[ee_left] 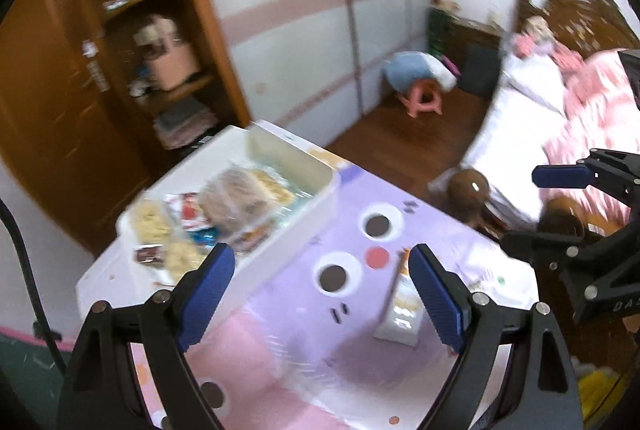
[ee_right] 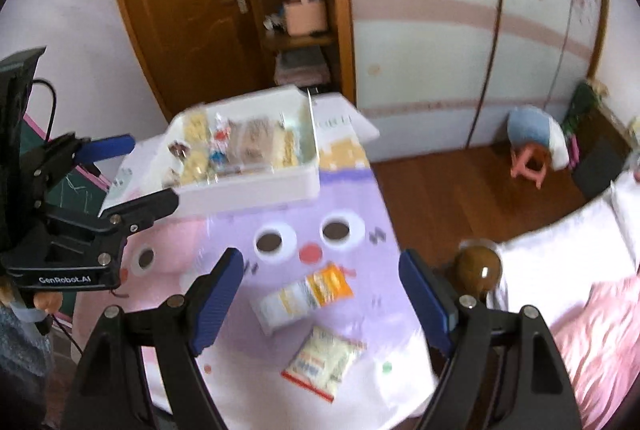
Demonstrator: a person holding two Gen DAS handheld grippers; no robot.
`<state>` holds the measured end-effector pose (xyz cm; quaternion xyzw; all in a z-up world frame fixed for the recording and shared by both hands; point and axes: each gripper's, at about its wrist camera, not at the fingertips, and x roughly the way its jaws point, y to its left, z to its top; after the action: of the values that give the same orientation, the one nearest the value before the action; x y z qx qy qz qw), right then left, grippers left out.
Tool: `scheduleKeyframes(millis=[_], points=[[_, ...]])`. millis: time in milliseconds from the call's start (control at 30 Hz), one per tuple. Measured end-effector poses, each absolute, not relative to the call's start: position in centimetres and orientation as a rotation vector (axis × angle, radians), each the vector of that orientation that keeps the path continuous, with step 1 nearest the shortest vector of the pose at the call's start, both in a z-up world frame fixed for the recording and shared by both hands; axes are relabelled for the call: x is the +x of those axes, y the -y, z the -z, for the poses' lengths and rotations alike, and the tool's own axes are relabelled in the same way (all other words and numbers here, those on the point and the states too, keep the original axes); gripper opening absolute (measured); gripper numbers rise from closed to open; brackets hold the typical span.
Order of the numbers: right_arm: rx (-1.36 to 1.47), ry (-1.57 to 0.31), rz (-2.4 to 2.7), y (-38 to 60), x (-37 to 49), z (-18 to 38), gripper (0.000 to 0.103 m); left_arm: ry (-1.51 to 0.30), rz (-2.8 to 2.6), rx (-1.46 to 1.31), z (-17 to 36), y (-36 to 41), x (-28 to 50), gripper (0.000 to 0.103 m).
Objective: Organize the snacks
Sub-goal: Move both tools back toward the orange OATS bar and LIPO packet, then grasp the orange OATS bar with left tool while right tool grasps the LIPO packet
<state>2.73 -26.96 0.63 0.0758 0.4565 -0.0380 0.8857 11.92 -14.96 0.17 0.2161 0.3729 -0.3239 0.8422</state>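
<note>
- Table [ee_right: 360, 382], under a cartoon-print cover: the work surface. It shows in both views, blurred in each.
- Bin [ee_right: 256, 185], white, at the table's far end: it already holds many wrapped snacks [ee_right: 240, 141], so most of the sorting appears done.
- Left gripper [ee_left: 320, 294]: fingers wide, nothing between them, above the cover just beside the bin.
- Right gripper [ee_right: 320, 302]: fingers wide and empty, hanging over the two packets that remain.
- Orange-and-white packet [ee_right: 306, 296]: lies flat on the cover, near the bin but outside it; judged still to be moved.
- Yellow packet [ee_right: 324, 362]: flat, nearer the table's front edge, just beside the first; also left to do.
- Right wrist view only: both loose packets whole, and the yellow one at all.
- Left wrist view only: the bin's contents close up; just one packet appears, partly hidden by a finger [ee_left: 436, 306]. Which packet it is cannot be told.
</note>
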Motion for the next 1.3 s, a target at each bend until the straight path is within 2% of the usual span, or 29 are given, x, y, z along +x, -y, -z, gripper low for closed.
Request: scheduleKeyframes(millis=[400, 733, 933, 1000, 1167, 1300], points=[[0.277, -1.194, 0.184, 27.6, 0.9, 11.5, 0.081, -0.988, 0.808, 0.625, 12.1, 18.1, 11.7, 0.088], [0.306, -1.264, 0.237, 26.2, 1.1, 15.2, 0.081, -1.039, 0.826, 0.614, 14.3, 18.3, 12.8, 0.088], [0.164, -1.244, 0.268, 24.1, 1.8, 15.7, 0.082, -1.037, 0.850, 0.625, 14.3, 19.2, 12.5, 0.088], [0.145, -1.228, 0.269, 24.1, 1.6, 15.6, 0.080, -1.045, 0.856, 0.627, 14.6, 19.7, 12.4, 0.088], [0.161, -1.188, 0.269, 25.6, 0.7, 15.1, 0.056, -1.071, 0.875, 0.633, 15.8, 21.0, 12.1, 0.088], [0.189, -1.185, 0.262, 26.3, 0.2, 14.8, 0.051, -1.105, 0.888, 0.628, 16.7, 22.2, 12.1, 0.088]])
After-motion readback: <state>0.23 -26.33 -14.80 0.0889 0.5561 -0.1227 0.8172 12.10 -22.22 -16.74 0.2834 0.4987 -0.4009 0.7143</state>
